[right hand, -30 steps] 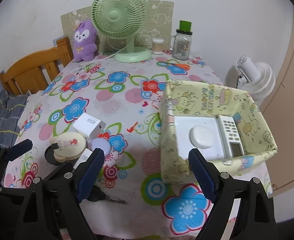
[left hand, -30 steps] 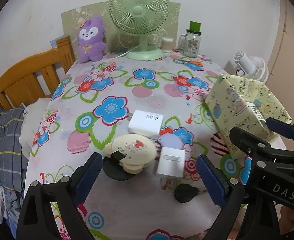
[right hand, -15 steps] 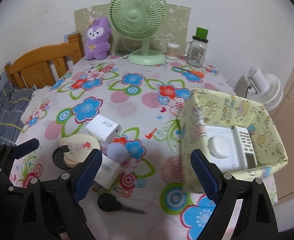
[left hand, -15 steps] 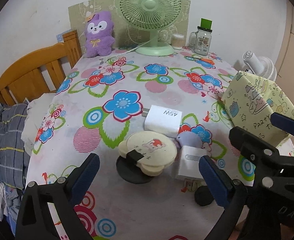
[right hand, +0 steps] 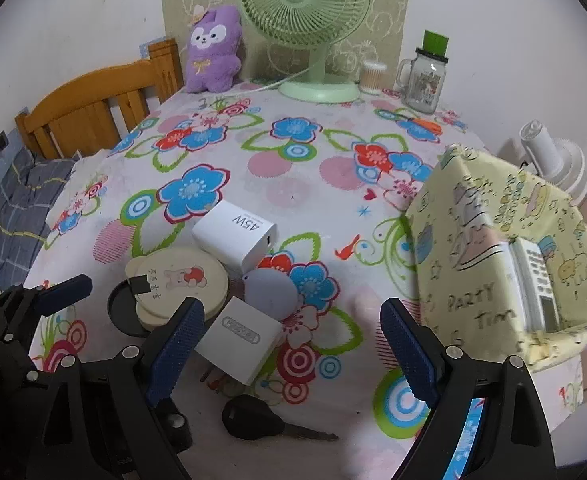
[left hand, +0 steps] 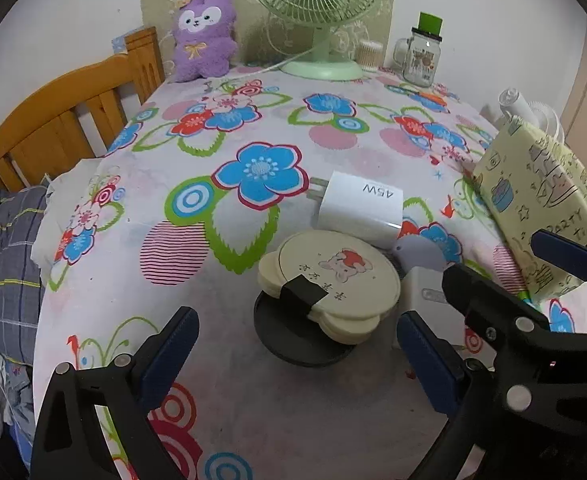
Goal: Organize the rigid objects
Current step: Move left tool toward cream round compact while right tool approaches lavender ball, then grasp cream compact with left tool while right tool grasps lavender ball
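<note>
While both tools hang over the near edge of the flower-patterned table (right hand: pixel 313 184), the left tool (left hand: pixel 297 352) stands wide open and empty just before the cream bear-shaped mirror (left hand: pixel 333 276), and the right tool (right hand: pixel 289 344) gapes equally wide above a small white charger (right hand: pixel 241 336), not gripping it. A larger white charger (right hand: pixel 237 236), a lilac disc (right hand: pixel 269 292) and a black key (right hand: pixel 253 422) lie close by, while the yellow fabric basket (right hand: pixel 469 248) at the right holds a remote (right hand: pixel 533 276).
</note>
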A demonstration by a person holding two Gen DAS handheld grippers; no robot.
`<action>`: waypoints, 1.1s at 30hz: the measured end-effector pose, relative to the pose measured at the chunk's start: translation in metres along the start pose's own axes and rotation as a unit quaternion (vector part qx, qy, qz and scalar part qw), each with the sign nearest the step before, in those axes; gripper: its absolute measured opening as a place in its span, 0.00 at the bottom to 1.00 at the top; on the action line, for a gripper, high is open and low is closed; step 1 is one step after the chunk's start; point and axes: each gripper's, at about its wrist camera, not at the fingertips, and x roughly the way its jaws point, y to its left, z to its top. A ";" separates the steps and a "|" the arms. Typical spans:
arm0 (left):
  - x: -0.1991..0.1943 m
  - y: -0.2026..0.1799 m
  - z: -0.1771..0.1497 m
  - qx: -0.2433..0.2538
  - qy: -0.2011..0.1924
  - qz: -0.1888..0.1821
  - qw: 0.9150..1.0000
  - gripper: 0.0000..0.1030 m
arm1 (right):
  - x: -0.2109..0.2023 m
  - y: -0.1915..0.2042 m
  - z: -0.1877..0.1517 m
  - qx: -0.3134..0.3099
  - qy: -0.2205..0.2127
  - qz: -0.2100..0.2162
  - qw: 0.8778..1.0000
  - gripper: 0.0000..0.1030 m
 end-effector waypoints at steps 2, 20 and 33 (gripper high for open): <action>0.003 -0.001 0.001 0.008 -0.001 0.001 1.000 0.97 | 0.005 0.001 0.000 0.004 0.005 0.002 1.000 0.89; 0.034 0.000 0.023 0.019 0.020 -0.055 0.998 0.91 | 0.039 -0.011 0.013 0.057 0.049 0.014 0.997 0.89; 0.034 -0.003 0.022 0.046 0.007 -0.029 0.999 0.77 | 0.059 -0.001 0.020 0.046 0.075 0.013 0.996 0.78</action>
